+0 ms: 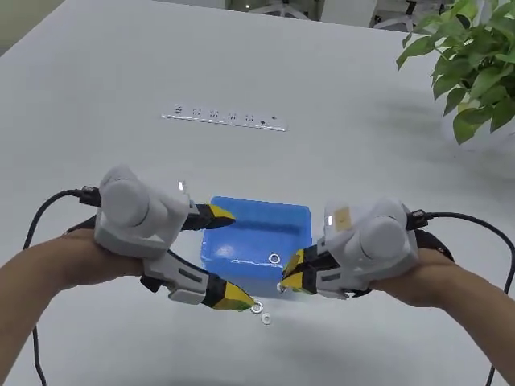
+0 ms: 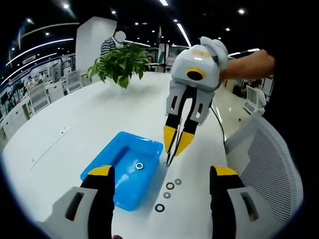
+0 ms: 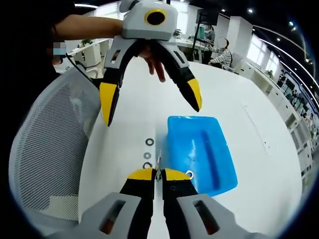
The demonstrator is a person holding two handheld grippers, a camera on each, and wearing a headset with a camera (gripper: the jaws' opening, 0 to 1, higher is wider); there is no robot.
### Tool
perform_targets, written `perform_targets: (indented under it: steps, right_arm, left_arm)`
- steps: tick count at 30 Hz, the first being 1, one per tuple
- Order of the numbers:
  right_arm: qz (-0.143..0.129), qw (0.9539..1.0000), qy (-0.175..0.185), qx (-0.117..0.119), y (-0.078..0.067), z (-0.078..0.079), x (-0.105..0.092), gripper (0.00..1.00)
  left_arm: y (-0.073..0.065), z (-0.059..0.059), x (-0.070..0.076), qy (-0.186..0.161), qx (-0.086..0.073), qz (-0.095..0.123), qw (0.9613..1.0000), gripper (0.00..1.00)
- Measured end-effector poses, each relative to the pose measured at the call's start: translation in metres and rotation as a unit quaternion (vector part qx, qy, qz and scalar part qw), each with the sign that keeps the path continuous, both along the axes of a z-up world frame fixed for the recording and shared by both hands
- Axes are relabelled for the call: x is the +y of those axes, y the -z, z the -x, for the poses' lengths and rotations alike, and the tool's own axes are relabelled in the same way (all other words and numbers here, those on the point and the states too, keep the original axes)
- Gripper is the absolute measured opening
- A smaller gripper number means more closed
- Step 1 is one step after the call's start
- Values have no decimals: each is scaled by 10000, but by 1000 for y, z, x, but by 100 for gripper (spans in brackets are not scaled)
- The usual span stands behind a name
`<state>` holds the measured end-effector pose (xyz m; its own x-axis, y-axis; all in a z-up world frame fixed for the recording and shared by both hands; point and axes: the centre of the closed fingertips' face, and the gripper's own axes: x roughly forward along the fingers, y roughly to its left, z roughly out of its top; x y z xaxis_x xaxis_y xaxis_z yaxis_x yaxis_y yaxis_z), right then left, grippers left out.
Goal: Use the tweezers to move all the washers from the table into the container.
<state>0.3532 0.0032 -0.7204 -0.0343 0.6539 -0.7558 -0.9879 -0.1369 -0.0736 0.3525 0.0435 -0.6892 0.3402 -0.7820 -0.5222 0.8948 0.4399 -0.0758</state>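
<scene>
On the surface [image 2: 99, 114], the light, slippery washers [image 2: 170, 185] are likely best pinched across the rim by tweezers [image 3: 158, 162] clenched in the right gripper [image 3: 158, 175]; the left gripper [image 2: 163, 172] is held released.

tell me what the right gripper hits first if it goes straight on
Likely the nearest washer, just ahead of its tweezers beside the blue container; the left gripper is farther on, though depth is unclear.

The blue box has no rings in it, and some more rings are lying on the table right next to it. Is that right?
Not quite. The blue box has one ring in it, as the left gripper view shows. The other rings do lie on the table right next to it.
</scene>
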Motion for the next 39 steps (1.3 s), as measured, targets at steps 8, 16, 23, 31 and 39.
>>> perform_targets:
  steps: [8,16,23,31,39]
  right_arm:
    - [-15,9999,-109,-47,-18,-7,2,5]
    - [-86,9997,-164,-173,-32,-20,9,5]
    - [-141,9993,-218,-276,-33,-32,19,5]
    - [-175,9988,-275,-352,-26,-44,32,6]
    - [-203,9988,-272,-362,-13,-52,41,6]
  left_arm:
    - [0,0,7,-234,48,40,9997,96]
    - [-5,-2,11,-375,-2,127,9992,99]
    - [-4,-1,15,-433,-25,113,9990,99]
    - [-5,-1,17,-470,-62,119,9988,99]
    - [-3,-4,21,-478,-85,52,9988,98]
